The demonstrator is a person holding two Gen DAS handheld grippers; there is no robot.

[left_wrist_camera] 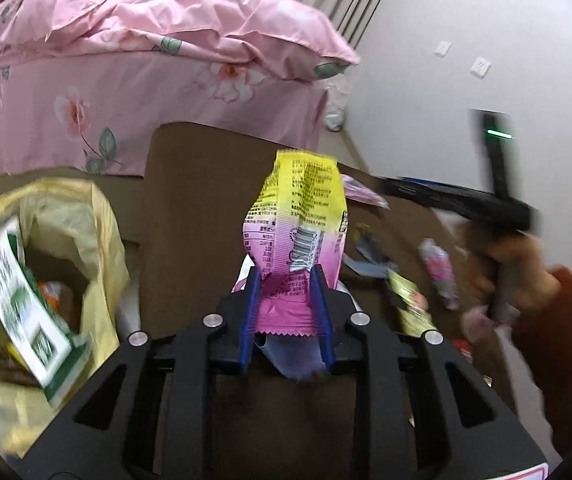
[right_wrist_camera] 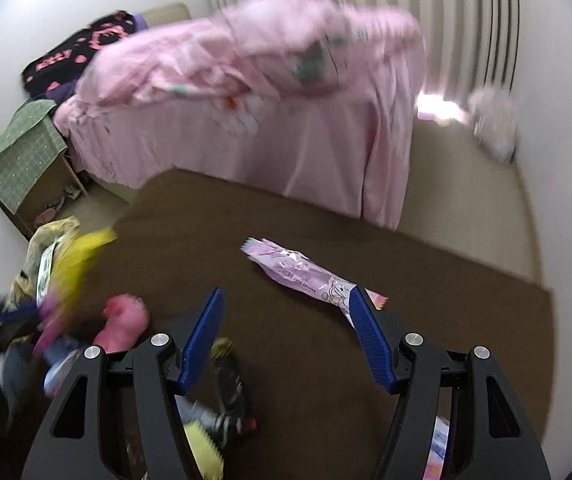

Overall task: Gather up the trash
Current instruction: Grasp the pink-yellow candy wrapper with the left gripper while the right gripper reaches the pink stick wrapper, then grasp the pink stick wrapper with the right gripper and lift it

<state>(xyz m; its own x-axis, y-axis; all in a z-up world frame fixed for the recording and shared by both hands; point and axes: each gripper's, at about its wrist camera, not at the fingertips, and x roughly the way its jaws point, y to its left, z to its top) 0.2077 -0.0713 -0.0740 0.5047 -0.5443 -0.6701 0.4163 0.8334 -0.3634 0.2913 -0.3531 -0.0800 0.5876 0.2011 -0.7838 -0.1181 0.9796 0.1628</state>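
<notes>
My left gripper (left_wrist_camera: 284,276) is shut on the pink lower end of a yellow and pink snack wrapper (left_wrist_camera: 302,216), which stands up between the blue pads. To its left sits an open yellowish trash bag (left_wrist_camera: 69,216) with a green and white carton (left_wrist_camera: 17,300) in its mouth. In the right wrist view my right gripper (right_wrist_camera: 286,296) stands open over the brown carpet (right_wrist_camera: 286,208), nothing between its fingers. A pale pink wrapper (right_wrist_camera: 298,272) lies just beyond, its near end by the right fingertip. The trash bag (right_wrist_camera: 53,240) shows blurred at far left.
Several more wrappers lie on the carpet: a pink and white one (left_wrist_camera: 440,276), a yellow-green one (left_wrist_camera: 410,304), a black and yellow one (right_wrist_camera: 229,380), a pink lump (right_wrist_camera: 123,320). A bed with a pink floral cover (right_wrist_camera: 245,120) stands behind, a green-clothed nightstand (right_wrist_camera: 17,160) left. A hand (left_wrist_camera: 518,264) holds the other tool.
</notes>
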